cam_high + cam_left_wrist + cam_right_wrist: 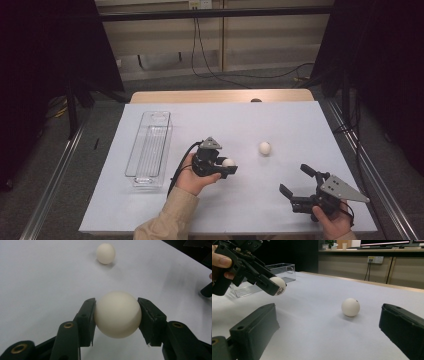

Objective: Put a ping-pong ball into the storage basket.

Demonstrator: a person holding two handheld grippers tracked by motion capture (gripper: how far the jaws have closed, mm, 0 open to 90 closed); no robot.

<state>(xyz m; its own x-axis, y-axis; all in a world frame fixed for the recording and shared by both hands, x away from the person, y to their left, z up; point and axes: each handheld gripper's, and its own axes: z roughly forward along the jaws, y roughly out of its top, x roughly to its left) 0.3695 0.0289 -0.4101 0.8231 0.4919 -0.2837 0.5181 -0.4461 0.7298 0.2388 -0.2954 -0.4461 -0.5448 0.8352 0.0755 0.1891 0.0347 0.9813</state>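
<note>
Balls were the work in hand: one white ball point(117, 314) sat pinched between the black jaws of the left gripper point(226, 166), a pad pressed against each side of it, and it was lifted clear of the white table surface point(280, 200). In the right gripper view the same ball point(278, 286) showed dark print on its skin. It hung near the middle of the table, slightly to the left. A second white ball point(264, 148) lay on the surface just to the right and a little farther away, apart from both grippers. The right gripper point(295, 184) rested at the near right corner, its jaws spread wide with nothing between them. A clear plastic tray point(149, 145) stood along the left side of the table, well apart from the held ball.
</note>
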